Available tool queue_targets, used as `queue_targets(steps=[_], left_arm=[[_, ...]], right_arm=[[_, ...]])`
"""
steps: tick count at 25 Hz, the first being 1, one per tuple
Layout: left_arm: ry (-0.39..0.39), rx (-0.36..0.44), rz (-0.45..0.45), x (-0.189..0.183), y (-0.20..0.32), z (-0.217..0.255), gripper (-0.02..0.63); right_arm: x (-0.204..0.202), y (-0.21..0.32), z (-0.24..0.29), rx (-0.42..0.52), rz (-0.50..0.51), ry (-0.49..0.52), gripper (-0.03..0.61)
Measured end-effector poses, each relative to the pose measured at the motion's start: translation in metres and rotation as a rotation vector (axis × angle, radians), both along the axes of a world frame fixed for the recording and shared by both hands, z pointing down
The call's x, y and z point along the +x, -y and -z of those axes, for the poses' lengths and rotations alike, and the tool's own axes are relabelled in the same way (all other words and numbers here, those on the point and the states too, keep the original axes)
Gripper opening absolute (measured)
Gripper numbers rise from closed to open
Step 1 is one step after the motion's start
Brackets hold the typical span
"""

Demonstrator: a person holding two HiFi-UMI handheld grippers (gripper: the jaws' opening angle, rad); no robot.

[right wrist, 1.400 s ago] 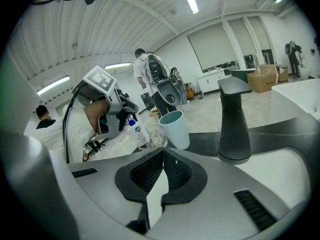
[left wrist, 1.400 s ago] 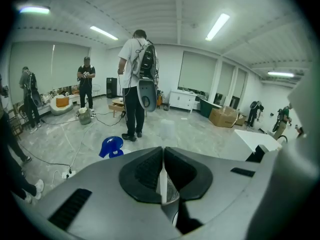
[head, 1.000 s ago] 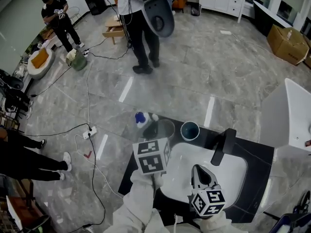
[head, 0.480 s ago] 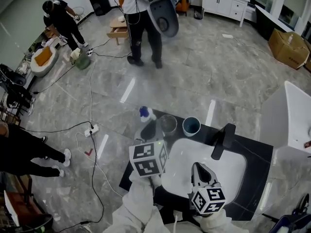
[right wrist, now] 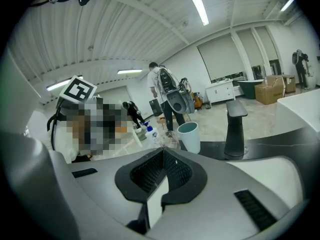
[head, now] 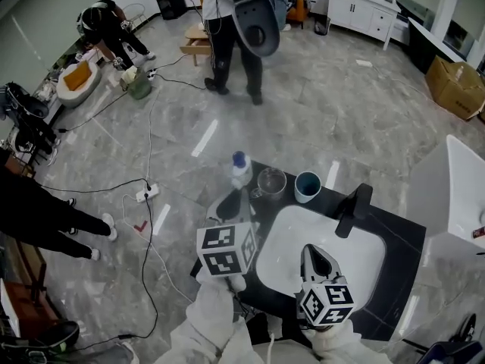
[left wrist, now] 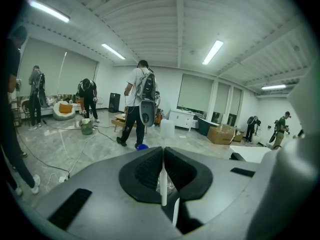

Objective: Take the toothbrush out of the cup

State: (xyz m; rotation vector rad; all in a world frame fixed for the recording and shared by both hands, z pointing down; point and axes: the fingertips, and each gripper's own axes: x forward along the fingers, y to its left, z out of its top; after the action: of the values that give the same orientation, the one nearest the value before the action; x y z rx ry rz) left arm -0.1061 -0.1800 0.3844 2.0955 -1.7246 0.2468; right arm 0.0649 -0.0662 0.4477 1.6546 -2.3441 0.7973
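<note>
Seemingly clear of both cups, the toothbrush (left wrist: 163, 183) stands pinched between the nearly closed jaws of the left tool (left wrist: 163, 151). Its thin white stem runs up through the pads, and what appears to be its head rises just above the tips. The clear cup (head: 270, 180) and the teal cup (head: 307, 186) sit on the dark desk (head: 394, 233), just beyond that tool and to its right; which one held the brush cannot be told. The right tool (right wrist: 162, 152), jaws together on nothing, hangs over the white sink (head: 292, 241). The brush looks light, stiff and smooth, a slim plastic handle likely to swivel or slip in a loose pinch. The firmest hold would be mid-stem, square across the pads and well below the bristles.
</note>
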Motion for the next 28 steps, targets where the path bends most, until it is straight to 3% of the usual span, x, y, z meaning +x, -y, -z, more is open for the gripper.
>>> queue_targets(steps=[6, 15, 28], left_arm=[[-0.003, -0.012, 0.035, -0.035, -0.037, 0.0, 0.018], [0.032, -0.024, 0.015, -0.077, -0.095, -0.001, 0.018], [0.002, -0.057, 0.021, -0.106, -0.156, -0.018, 0.018]], right_arm=[[-0.023, -0.012, 0.007, 0.005, 0.038, -0.007, 0.023], [-0.064, -0.029, 0.022, 0.021, 0.076, 0.006, 0.023], [-0.102, -0.047, 0.039, 0.066, 0.114, -0.032, 0.022]])
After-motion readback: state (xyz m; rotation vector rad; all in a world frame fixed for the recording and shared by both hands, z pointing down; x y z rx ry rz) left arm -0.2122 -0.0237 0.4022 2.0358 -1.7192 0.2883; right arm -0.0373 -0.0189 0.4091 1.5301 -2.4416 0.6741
